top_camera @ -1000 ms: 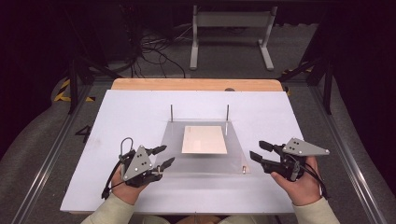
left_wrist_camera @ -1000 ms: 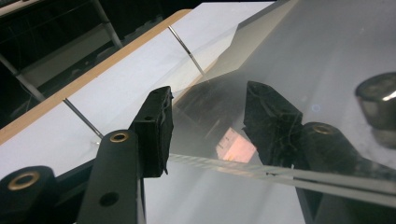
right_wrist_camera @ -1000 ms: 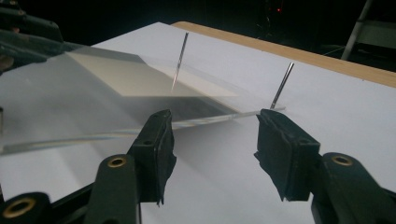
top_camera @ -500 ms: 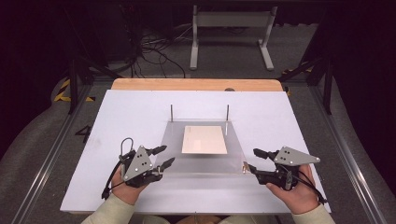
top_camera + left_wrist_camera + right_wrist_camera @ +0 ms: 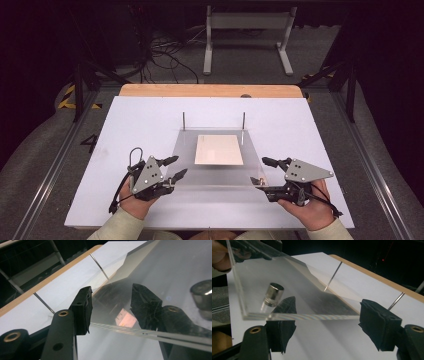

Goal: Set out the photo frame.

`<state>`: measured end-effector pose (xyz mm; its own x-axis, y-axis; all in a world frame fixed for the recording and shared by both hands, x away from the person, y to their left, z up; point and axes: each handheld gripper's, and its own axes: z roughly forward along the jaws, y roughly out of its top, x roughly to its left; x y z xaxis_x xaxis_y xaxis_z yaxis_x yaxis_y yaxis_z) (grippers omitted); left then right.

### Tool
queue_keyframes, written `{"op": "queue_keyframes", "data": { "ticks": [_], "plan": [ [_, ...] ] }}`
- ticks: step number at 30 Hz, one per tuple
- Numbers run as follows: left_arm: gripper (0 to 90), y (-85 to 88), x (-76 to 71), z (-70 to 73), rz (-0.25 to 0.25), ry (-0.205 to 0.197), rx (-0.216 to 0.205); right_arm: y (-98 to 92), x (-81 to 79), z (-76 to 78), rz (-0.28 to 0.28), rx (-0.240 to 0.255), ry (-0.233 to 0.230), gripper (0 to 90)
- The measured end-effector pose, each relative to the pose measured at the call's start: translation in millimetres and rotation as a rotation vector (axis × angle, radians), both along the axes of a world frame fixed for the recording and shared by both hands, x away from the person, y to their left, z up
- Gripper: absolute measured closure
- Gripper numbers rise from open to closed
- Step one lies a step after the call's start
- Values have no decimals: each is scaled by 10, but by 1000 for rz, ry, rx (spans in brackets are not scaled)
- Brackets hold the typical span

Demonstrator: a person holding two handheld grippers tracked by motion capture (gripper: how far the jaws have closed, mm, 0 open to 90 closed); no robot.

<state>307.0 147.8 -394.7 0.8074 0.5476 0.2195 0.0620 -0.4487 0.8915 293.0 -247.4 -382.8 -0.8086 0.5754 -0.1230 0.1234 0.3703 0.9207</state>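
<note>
Both claws are spread: the left claw (image 5: pixel 174 167) straddles the clear acrylic sheet's (image 5: pixel 220 172) left edge, the right claw (image 5: pixel 265 174) its right, above the white tabletop (image 5: pixel 135 125).

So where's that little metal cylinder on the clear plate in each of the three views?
High view: the metal cylinder sits at the near right corner of the clear plate, by the right gripper.
Left gripper view: at the right edge, seen through the plate.
Right gripper view: left of centre, near the plate's corner.
Shared landmark: the two thin upright rods.
</note>
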Motion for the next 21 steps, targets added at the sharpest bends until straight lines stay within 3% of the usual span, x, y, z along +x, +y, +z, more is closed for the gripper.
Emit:
{"op": "queue_keyframes", "data": {
  "ticks": [9,14,17,21],
  "plan": [
    [508,-1,-1,1,1,1,0,86,27,2,56,-3,-61,375],
    [508,0,1,1,2,4,-7,85,76,-35,76,8,-76,473],
    [510,4,4,5,1,5,-7,93,71,-42,87,-30,-127,549],
    [517,0,5,23,8,-8,-9,92,78,-20,90,-41,-144,565]
  ]
}}
